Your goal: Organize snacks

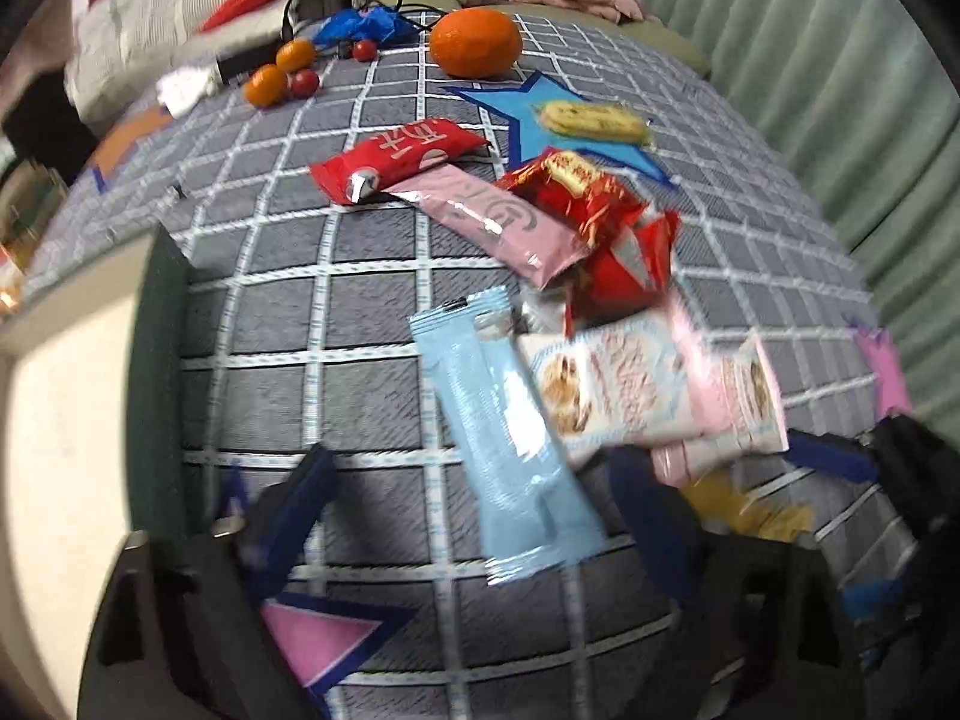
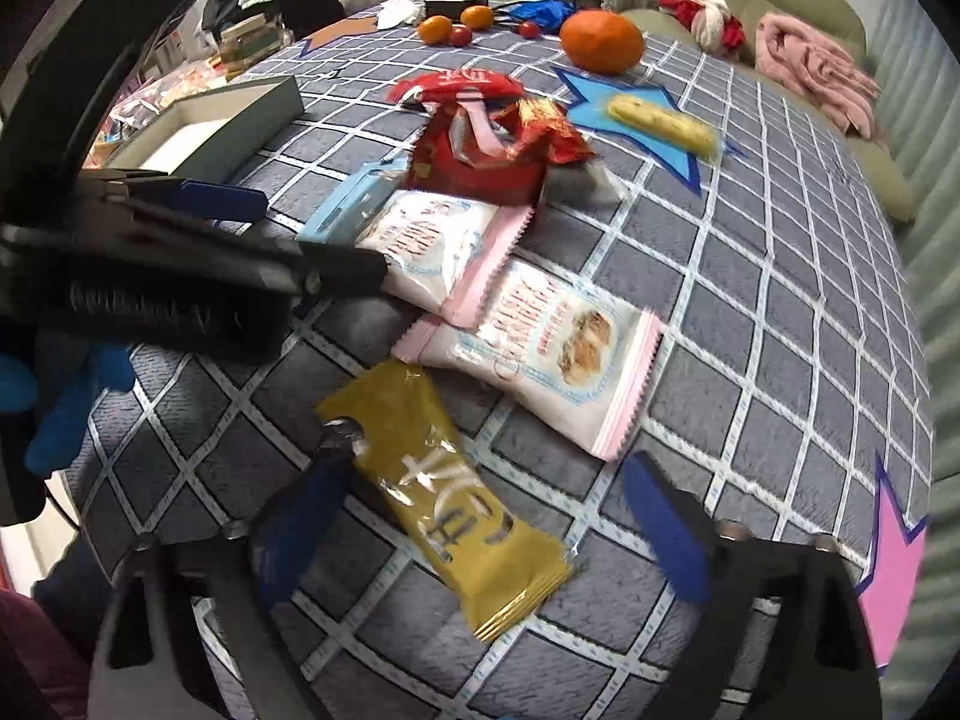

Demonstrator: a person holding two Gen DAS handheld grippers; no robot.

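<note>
Snack packets heaped on checked bench (image 1: 360, 324)
Left gripper (image 1: 480, 516) jaws apart astride blue packet (image 1: 510, 450); right gripper (image 2: 486, 516) jaws apart astride yellow packet (image 2: 456, 498), neither clamped

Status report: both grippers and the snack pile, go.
Left gripper open around light blue packet. Right gripper open around yellow packet. Snack pile unsorted beyond; box clear.

- Both views were evenly and brightly lit, with soft, weak shadows under the packets.
- Glare showed on the foil of the red wrapper (image 1: 591, 198) and the yellow packet (image 2: 456, 498).
- The left wrist view was smeared by motion blur, worst on the light blue packet (image 1: 510, 450).
- Fisheye distortion bent the checked cloth (image 2: 780, 276) toward dark, vignetted corners.
</note>
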